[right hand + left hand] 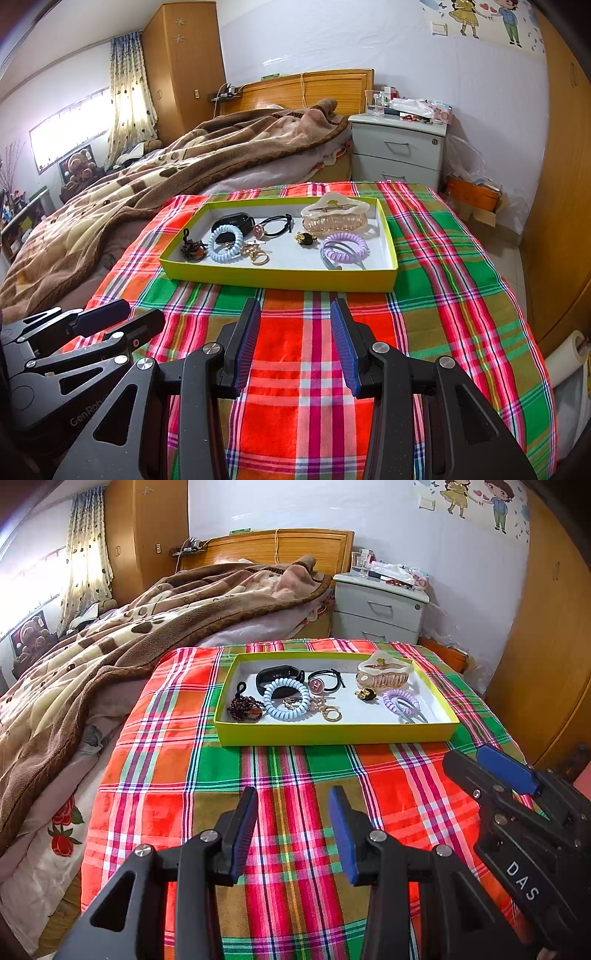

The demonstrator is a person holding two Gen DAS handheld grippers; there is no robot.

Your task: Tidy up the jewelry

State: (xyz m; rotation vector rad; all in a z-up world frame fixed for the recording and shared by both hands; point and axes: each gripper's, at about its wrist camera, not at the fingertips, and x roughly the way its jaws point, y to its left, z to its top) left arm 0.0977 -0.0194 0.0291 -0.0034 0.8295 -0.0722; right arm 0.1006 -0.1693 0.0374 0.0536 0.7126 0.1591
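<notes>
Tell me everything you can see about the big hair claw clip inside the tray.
The hair claw clip looks like glossy translucent plastic, peach-pink with a cream wavy top edge. Its ribbed teeth are closed together. It lies on its side in the far right corner of the yellow-green tray, close to the tray walls, apart from the other items.

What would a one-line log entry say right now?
left gripper: open, empty | right gripper: open, empty | jewelry: all in yellow tray | plaid cloth: bare before tray
</notes>
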